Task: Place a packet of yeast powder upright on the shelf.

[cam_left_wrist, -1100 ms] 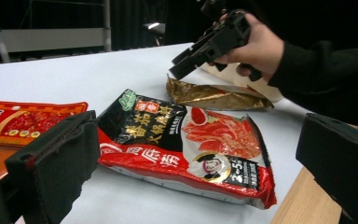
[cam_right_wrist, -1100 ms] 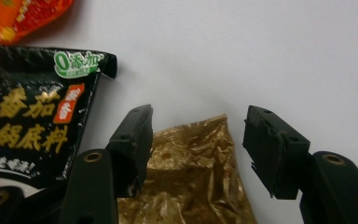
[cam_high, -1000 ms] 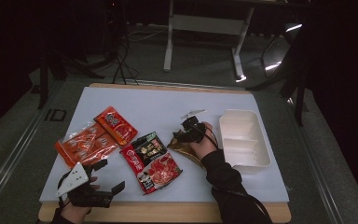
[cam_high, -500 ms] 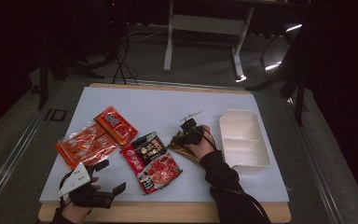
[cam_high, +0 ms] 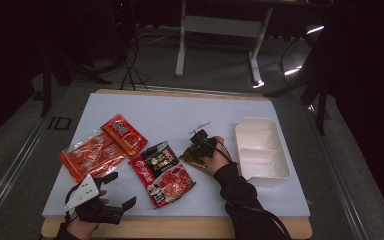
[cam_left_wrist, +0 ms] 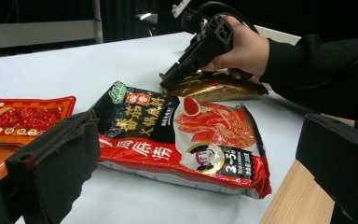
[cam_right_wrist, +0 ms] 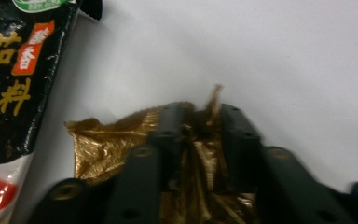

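Right gripper astride crumpled gold packet

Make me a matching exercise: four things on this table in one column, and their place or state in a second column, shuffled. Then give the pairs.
Things:
1. gold packet
2. white tray
3. left gripper
4. red-and-black pouch

Place or state:
A. empty, at the table's right side
B. open, at the table's near edge
C. pinched and creased between the right gripper's jaws, which have just been closing
D. lying flat between the orange packets and the gold packet

Pairs: 1-C, 2-A, 3-B, 4-D
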`<state>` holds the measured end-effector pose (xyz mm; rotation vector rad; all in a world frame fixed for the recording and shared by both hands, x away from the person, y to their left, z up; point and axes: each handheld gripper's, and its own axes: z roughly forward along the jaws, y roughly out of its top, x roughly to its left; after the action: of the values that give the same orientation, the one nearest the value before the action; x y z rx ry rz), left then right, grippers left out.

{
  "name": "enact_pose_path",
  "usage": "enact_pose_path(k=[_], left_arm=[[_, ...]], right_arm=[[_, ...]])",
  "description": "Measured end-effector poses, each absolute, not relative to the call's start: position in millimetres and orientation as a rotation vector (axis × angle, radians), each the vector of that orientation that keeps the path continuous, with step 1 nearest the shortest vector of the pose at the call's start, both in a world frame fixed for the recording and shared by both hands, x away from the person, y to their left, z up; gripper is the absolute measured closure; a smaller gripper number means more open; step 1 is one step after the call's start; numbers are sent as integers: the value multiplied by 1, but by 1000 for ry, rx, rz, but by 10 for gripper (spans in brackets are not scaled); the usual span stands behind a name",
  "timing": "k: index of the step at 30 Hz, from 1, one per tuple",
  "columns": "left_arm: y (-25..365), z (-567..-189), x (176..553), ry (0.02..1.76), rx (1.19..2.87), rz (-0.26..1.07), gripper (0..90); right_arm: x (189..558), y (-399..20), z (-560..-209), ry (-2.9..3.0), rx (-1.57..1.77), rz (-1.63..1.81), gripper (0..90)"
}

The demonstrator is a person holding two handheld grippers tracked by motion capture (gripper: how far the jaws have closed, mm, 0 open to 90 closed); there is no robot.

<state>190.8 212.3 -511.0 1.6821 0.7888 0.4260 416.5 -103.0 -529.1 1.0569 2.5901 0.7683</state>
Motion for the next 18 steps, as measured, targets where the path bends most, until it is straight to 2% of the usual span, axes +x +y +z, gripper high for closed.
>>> enact_pose_path(k=[7,18], left_arm=[[212,-511,191,795,1685,429,2],[212,-512,192,796,1687,435,2]], right_arm=[[417,-103,-525,2598,1044,772,829],[405,-117,-486,2546,1022,920,866]])
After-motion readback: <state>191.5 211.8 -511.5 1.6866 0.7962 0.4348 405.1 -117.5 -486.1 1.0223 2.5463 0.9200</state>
